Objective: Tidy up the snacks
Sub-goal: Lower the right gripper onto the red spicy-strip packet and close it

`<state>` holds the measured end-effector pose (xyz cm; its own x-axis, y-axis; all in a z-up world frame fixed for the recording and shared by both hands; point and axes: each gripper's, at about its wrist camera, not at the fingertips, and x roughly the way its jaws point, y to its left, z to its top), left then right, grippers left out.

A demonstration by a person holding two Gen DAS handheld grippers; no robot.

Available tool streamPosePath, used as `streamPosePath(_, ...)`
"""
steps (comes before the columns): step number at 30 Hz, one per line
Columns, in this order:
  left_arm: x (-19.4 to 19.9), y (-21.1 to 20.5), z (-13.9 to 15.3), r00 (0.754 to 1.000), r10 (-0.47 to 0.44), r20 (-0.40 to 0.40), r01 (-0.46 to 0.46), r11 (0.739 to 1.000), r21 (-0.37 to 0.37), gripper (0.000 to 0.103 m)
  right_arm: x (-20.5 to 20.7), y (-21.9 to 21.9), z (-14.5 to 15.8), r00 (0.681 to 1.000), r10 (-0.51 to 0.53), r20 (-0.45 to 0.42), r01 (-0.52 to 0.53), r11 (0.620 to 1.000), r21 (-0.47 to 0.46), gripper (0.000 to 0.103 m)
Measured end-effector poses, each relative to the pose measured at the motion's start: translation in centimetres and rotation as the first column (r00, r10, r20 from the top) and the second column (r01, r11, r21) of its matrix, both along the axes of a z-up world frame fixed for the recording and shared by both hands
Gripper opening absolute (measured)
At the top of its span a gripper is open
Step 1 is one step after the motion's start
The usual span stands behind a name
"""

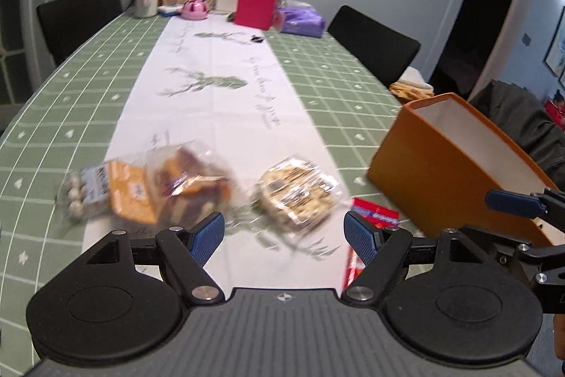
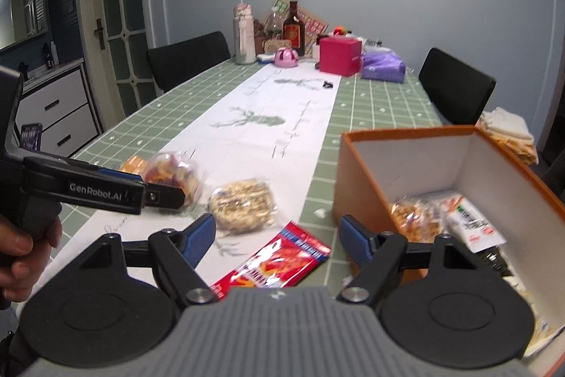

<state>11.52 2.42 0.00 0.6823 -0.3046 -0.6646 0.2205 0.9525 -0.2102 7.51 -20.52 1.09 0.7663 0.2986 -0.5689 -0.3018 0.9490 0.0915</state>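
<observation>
Left gripper (image 1: pixel 284 237): blue-padded jaws spread wide, nothing between them, hovering above the white table runner (image 1: pixel 212 101).
Right gripper (image 2: pixel 277 241): jaws apart and empty, over the red foil snack packet (image 2: pixel 279 257).
Orange cardboard box (image 2: pixel 356 186): open-topped, on the green checked tablecloth (image 2: pixel 381 108), several wrapped snacks already inside.
Loose snacks: a clear-wrapped round grain cake (image 2: pixel 243 205) lies near the red packet; a clear bag of cake slices (image 1: pixel 190 186) beside an orange packet (image 1: pixel 130 196).
Person's hand (image 2: pixel 21 246): gripping the left tool's handle.
</observation>
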Motion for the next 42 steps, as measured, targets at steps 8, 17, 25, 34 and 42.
streamPosePath(8,-0.5,2.8,-2.6,0.997,0.052,-0.059,-0.053,0.999,-0.003,0.09,0.4,1.6,-2.6,0.998,0.014,-0.064,-0.013,1.0,0.016,0.076)
streamPosePath(17,-0.6,4.2,-4.0,0.993,0.081,-0.089,-0.081,0.997,0.001,0.09,1.0,2.4,-5.4,0.99,-0.028,-0.136,0.029,1.0,0.005,0.079)
streamPosePath(25,-0.6,4.3,-4.4,0.992,0.083,-0.1,-0.083,0.997,-0.003,0.09,2.4,3.5,-8.1,0.964,-0.17,-0.203,0.183,0.982,0.046,0.086)
streamPosePath(34,-0.5,4.3,-4.9,0.99,0.093,-0.109,-0.093,0.996,0.01,0.09,3.9,5.4,-9.1,0.962,-0.229,-0.148,0.231,0.973,-0.004,0.082)
streamPosePath(42,-0.4,4.4,-5.2,0.988,0.101,-0.118,-0.101,0.995,0.012,0.09,3.5,5.4,-9.3,0.979,-0.176,-0.103,0.17,0.983,-0.062,0.065)
